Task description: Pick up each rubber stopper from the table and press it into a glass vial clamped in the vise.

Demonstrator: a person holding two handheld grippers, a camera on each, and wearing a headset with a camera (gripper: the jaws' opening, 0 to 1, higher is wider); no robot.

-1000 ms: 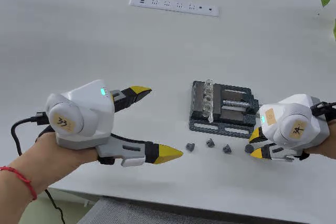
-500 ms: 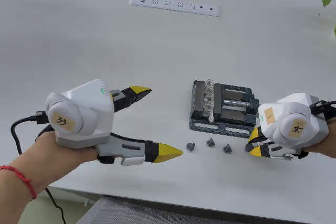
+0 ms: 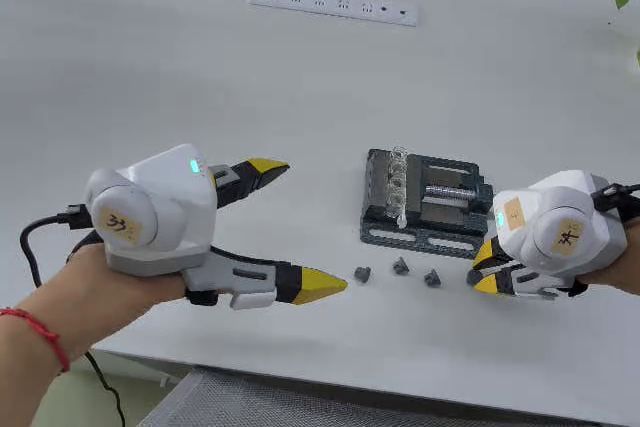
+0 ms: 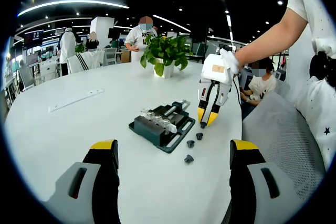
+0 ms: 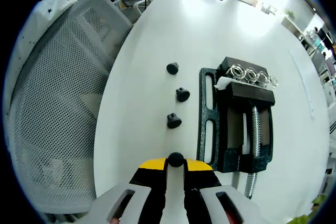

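the stopper is pinched in my right gripper, jaws narrow on it, low by the vise, its axis seemingly along the jaws. three more stoppers lie alongside. four vials stand upright, none plugged yet. my left gripper gapes wide, well apart.
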